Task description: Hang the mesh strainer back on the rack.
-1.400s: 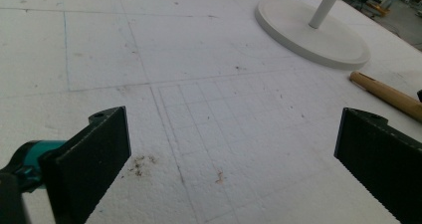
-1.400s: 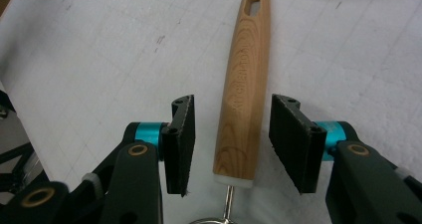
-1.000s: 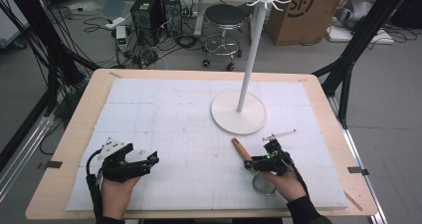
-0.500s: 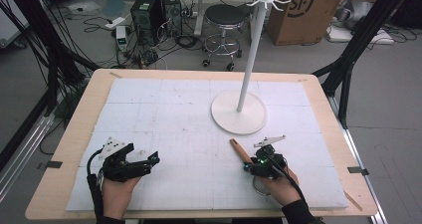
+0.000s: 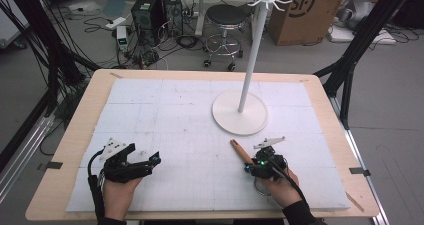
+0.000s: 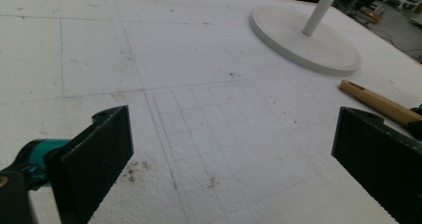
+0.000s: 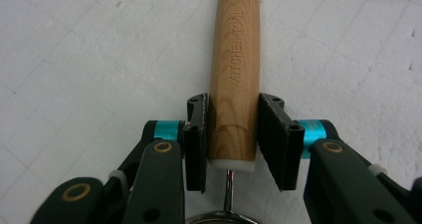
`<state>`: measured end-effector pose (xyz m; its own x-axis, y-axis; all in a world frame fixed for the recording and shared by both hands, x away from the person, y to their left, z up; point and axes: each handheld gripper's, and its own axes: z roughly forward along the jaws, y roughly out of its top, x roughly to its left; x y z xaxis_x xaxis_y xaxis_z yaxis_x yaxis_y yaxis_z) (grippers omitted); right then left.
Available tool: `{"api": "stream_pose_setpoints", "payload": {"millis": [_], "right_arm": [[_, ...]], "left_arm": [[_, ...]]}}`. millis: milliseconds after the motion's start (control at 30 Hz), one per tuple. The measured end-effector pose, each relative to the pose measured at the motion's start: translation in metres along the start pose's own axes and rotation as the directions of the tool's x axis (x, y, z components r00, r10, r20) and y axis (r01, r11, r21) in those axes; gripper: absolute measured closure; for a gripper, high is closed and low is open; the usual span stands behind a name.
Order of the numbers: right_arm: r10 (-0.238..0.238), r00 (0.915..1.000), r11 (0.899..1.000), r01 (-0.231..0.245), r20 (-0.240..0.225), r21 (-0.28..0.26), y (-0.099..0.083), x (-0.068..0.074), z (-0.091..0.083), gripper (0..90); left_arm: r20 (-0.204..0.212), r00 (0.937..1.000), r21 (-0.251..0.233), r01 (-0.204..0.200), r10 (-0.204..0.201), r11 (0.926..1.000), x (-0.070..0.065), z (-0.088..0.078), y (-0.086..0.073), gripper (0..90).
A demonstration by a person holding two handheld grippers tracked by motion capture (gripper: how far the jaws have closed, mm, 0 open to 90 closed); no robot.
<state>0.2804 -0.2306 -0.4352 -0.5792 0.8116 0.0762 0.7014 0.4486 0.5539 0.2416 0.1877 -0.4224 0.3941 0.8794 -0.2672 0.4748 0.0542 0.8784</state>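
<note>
A kitchen tool with a wooden handle (image 7: 236, 50) lies on the white foam mat (image 5: 175, 115), its handle (image 5: 240, 151) pointing up and left towards the stand. A metal stem and a round metal rim (image 7: 224, 216) show at the handle's near end. My right gripper (image 7: 233, 134) has just been closing and its pads now press both sides of the handle near that end. In the high view the right gripper (image 5: 251, 166) sits at the front right. At the front left, my left gripper (image 5: 151, 163) rests open with nothing between its fingers (image 6: 99, 149). The left gripper view catches the handle (image 6: 378, 104) at its right edge.
A white stand (image 5: 252, 50) with hooks at its top rises from a round base (image 5: 225, 117) behind the tool; the base (image 6: 278, 27) is also in the left gripper view. The wooden table edge (image 5: 65, 160) frames the mat. Cables, a stool and boxes are on the floor beyond.
The right gripper has shifted slightly left along the handle and its jaws have closed onto it. The left gripper has not moved.
</note>
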Motion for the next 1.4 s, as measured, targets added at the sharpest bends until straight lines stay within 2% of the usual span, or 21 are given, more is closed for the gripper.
{"api": "stream_pose_setpoints", "payload": {"millis": [133,267,500,567,667,800,967,1100,1300,1400], "right_arm": [[-0.017,0.9998,1.0,0.017,0.008,-0.004,-0.001,0.001,0.0,69.1],[-0.023,0.9997,1.0,0.023,-0.004,-0.01,-0.002,-0.001,-0.001,69.5],[-0.015,0.9973,1.0,0.014,-0.072,-0.018,-0.002,-0.011,-0.002,69.9],[0.004,0.9945,1.0,-0.006,-0.105,-0.026,-0.003,-0.016,-0.003,69.9],[0.024,0.9927,0.999,-0.029,-0.118,-0.039,-0.003,-0.019,-0.005,70.2],[0.056,0.9843,0.995,-0.069,-0.167,-0.073,-0.003,-0.026,-0.012,70.9],[0.07,0.9798,0.988,-0.094,-0.187,-0.122,-0.004,-0.034,-0.019,71.5],[0.078,0.9741,0.984,-0.109,-0.212,-0.139,-0.006,-0.039,-0.02,71.5],[0.099,0.9565,0.971,-0.153,-0.274,-0.182,-0.006,-0.044,-0.026,71.5],[0.099,0.948,0.96,-0.171,-0.303,-0.222,-0.007,-0.047,-0.031,71.5]], "left_arm": [[-0.001,1.0,0.007,-0.003,0.003,1.0,0.002,0.0,0.0,3.4],[-0.006,1.0,0.007,0.001,-0.001,1.0,0.003,0.001,0.0,3.4],[-0.007,1.0,0.011,-0.003,0.003,0.9999,0.003,0.001,-0.001,3.4],[-0.007,1.0,0.011,-0.001,0.001,0.9999,0.004,0.001,-0.001,3.4],[-0.009,1.0,0.009,0.0,0.0,1.0,0.005,0.001,-0.001,3.4],[-0.008,1.0,0.009,0.001,-0.001,1.0,0.005,0.001,-0.001,3.4],[-0.008,1.0,0.011,-0.001,0.001,0.9999,0.004,0.001,-0.001,3.4],[-0.01,0.9999,0.013,-0.004,0.004,0.9999,0.004,0.001,-0.001,3.4],[-0.009,1.0,0.013,-0.003,0.003,0.9999,0.004,0.001,-0.001,3.4],[-0.009,1.0,0.012,-0.004,0.004,0.9999,0.004,0.001,-0.001,3.4]]}}
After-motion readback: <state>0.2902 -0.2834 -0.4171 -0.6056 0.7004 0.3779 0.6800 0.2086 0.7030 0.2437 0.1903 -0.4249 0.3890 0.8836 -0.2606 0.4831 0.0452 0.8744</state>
